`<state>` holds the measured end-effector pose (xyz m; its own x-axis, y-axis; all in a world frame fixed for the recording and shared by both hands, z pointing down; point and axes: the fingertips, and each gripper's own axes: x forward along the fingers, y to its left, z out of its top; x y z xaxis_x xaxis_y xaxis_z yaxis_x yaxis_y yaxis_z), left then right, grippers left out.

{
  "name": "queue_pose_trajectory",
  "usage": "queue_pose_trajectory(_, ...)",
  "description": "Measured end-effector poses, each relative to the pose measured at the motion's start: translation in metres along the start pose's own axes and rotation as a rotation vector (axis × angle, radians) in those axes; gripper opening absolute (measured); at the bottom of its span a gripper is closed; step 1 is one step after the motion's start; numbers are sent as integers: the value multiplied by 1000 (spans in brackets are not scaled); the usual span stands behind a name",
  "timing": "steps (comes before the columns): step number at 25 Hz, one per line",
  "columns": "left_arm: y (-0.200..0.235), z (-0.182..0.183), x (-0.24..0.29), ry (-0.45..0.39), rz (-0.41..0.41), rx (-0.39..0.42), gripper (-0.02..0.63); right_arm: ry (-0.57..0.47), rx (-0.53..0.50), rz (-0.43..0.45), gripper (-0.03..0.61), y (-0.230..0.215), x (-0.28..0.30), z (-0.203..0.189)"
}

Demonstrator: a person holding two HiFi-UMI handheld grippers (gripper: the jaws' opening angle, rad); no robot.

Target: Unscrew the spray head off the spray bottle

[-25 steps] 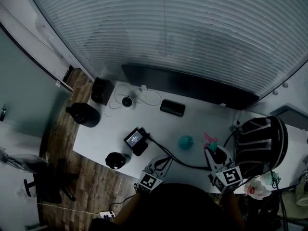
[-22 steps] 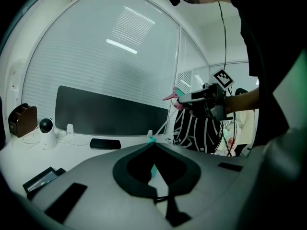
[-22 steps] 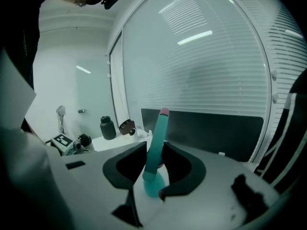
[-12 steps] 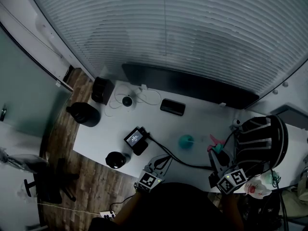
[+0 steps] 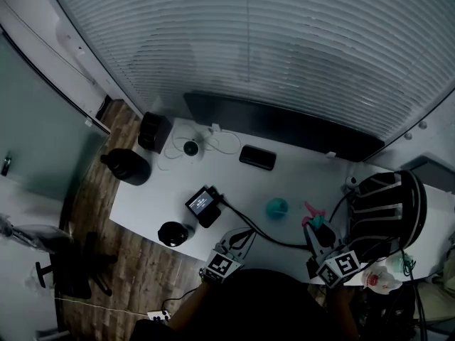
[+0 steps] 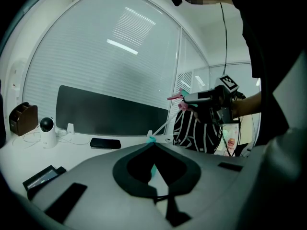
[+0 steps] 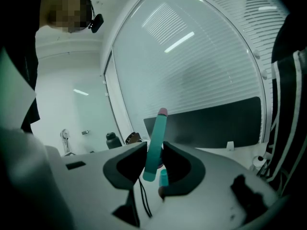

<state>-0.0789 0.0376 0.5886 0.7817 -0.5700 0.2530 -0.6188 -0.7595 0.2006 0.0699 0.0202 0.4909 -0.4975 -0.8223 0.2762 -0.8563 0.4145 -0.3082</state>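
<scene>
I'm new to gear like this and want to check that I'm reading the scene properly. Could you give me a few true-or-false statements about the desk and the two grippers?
1. The left gripper is shut. True.
2. The right gripper is empty. False: its jaws clamp the teal and pink spray head.
3. A teal bottle stands on the white table. True.
4. The left gripper touches the bottle. False: the head view shows them apart.
</scene>
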Motion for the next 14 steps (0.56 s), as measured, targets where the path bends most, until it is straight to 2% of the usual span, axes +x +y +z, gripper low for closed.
queue_pose_trajectory(14,3,-9,-2,20,-4,-3,5,26,-35,-26,106,-4,4,0)
